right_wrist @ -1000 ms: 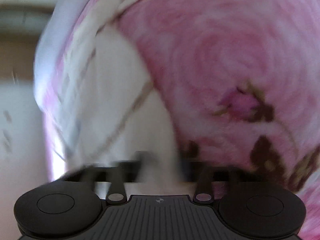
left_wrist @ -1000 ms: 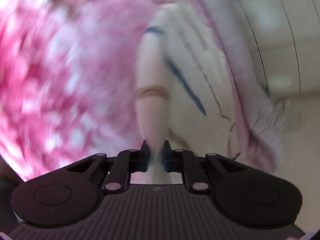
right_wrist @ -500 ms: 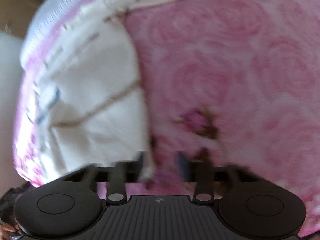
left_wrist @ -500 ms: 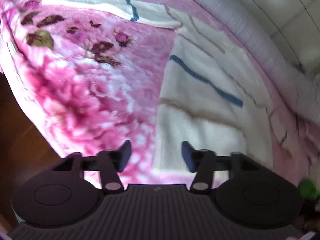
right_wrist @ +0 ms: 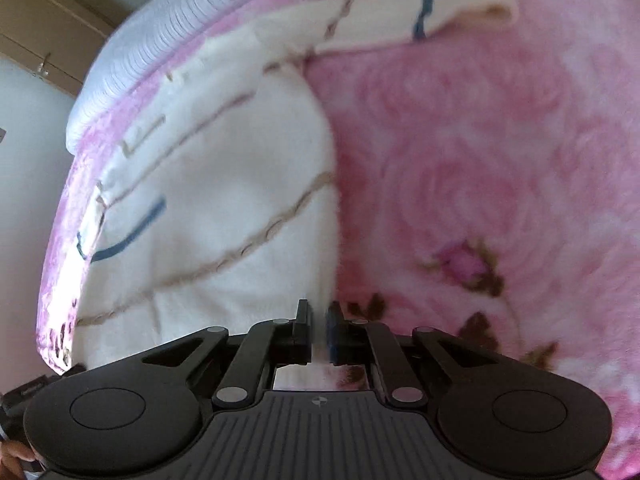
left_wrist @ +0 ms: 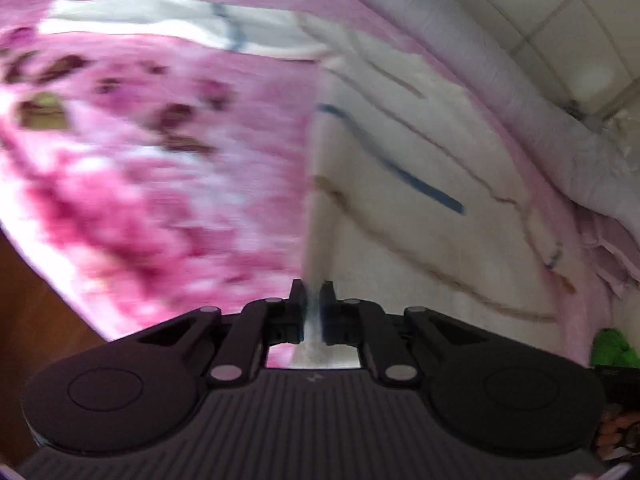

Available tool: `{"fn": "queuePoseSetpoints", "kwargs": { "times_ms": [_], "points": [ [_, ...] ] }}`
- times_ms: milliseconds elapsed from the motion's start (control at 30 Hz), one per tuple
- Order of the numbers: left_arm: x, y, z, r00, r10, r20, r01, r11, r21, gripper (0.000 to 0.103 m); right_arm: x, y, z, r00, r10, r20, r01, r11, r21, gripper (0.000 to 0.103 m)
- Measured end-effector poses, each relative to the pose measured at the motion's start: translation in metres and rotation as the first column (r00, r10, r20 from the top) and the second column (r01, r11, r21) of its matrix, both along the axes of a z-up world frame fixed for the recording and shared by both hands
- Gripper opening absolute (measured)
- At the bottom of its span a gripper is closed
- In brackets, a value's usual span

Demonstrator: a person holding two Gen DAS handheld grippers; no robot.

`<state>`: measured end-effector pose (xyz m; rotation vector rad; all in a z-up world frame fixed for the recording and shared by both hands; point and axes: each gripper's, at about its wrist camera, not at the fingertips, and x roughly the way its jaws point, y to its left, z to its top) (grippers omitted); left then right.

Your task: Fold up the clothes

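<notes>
A plush pink blanket (left_wrist: 160, 168) with a blurred print of roses and dark brown leaves covers the bed and fills most of both views; its pile looks thick and fuzzy, and along the far side runs a pale, ribbed white quilt edge (left_wrist: 500, 92). Spread on the blanket lies the cream garment (left_wrist: 420, 216), a soft fleecy knit crossed by thin tan lines and short blue strokes, its body flat and one long sleeve (left_wrist: 180, 24) stretched out sideways across the pink at the far end. In the right wrist view the same garment (right_wrist: 224, 216) takes up the left half, its straight side edge running down toward the camera. The left tongs (left_wrist: 313, 300) are closed to a thin slit on the near hem at that edge, with a strip of cream cloth pinched between the black fingers. The right tongs (right_wrist: 319, 320) are likewise drawn almost together on the near corner of the hem, a sliver of pale fabric showing in the narrow gap. At the right margin of the left wrist view sits a small bright green thing (left_wrist: 612, 348), too blurred to identify, and brown floor (left_wrist: 36, 312) shows past the blanket's left border.
</notes>
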<state>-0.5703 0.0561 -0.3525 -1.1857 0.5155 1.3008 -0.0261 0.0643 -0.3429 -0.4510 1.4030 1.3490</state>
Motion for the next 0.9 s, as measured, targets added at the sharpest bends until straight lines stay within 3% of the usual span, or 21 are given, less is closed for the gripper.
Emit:
{"fn": "queuePoseSetpoints", "kwargs": {
  "times_ms": [167, 233, 300, 467, 567, 633, 667, 700, 733, 767, 800, 867, 900],
  "points": [
    [0.017, 0.017, -0.020, 0.984, -0.077, -0.158, 0.054, 0.989, -0.140, 0.008, -0.005, 0.004, -0.038, 0.999, -0.024, -0.034, 0.017, 0.983, -0.181, 0.009],
    [0.029, 0.021, -0.005, 0.961, -0.091, -0.259, 0.058, 0.989, -0.133, 0.014, -0.002, 0.011, -0.038, 0.999, -0.035, -0.041, 0.026, 0.981, -0.192, 0.019],
    [0.035, 0.022, 0.011, 0.934, -0.070, -0.351, 0.030, 0.993, -0.118, 0.015, 0.010, 0.013, -0.024, 0.998, -0.060, -0.019, 0.056, 0.986, -0.156, 0.036],
    [0.052, 0.045, 0.036, 0.962, -0.046, -0.267, 0.028, 0.997, -0.073, 0.017, 0.079, 0.026, 0.001, 0.964, -0.263, 0.041, 0.265, 0.963, -0.042, 0.039],
    [0.092, 0.070, 0.035, 0.984, -0.072, -0.166, 0.065, 0.997, -0.043, 0.017, 0.116, 0.046, 0.001, 0.938, -0.293, 0.185, 0.292, 0.956, 0.032, 0.039],
    [0.121, 0.085, 0.032, 0.991, -0.085, -0.101, 0.083, 0.996, -0.022, 0.017, 0.146, 0.058, -0.006, 0.928, -0.327, 0.179, 0.322, 0.945, 0.059, 0.038],
    [0.136, 0.091, 0.029, 0.993, -0.088, -0.077, 0.087, 0.996, -0.015, 0.017, 0.163, 0.062, -0.013, 0.911, -0.405, 0.084, 0.400, 0.914, 0.072, 0.038],
    [0.154, 0.097, 0.027, 0.994, -0.093, -0.061, 0.092, 0.996, -0.008, 0.017, 0.177, 0.065, -0.024, 0.862, -0.504, -0.051, 0.507, 0.859, 0.072, 0.039],
    [0.170, 0.102, 0.023, 0.994, -0.098, -0.052, 0.098, 0.995, -0.003, 0.017, 0.193, 0.063, -0.036, 0.775, -0.601, -0.195, 0.620, 0.783, 0.051, 0.039],
    [0.184, 0.107, 0.020, 0.994, -0.104, -0.044, 0.104, 0.995, 0.000, 0.017, 0.209, 0.060, -0.047, 0.659, -0.676, -0.330, 0.718, 0.696, 0.010, 0.039],
    [0.199, 0.111, 0.018, 0.993, -0.110, -0.036, 0.110, 0.994, 0.002, 0.017, 0.223, 0.058, -0.059, 0.521, -0.725, -0.450, 0.797, 0.602, -0.047, 0.039],
    [0.219, 0.118, 0.014, 0.992, -0.120, -0.033, 0.120, 0.993, 0.001, 0.017, 0.236, 0.054, -0.084, 0.233, -0.754, -0.614, 0.889, 0.421, -0.180, 0.039],
    [0.229, 0.121, 0.013, 0.992, -0.125, -0.032, 0.125, 0.992, 0.000, 0.017, 0.238, 0.055, -0.096, 0.103, -0.743, -0.662, 0.902, 0.351, -0.253, 0.040]
  ]
}}
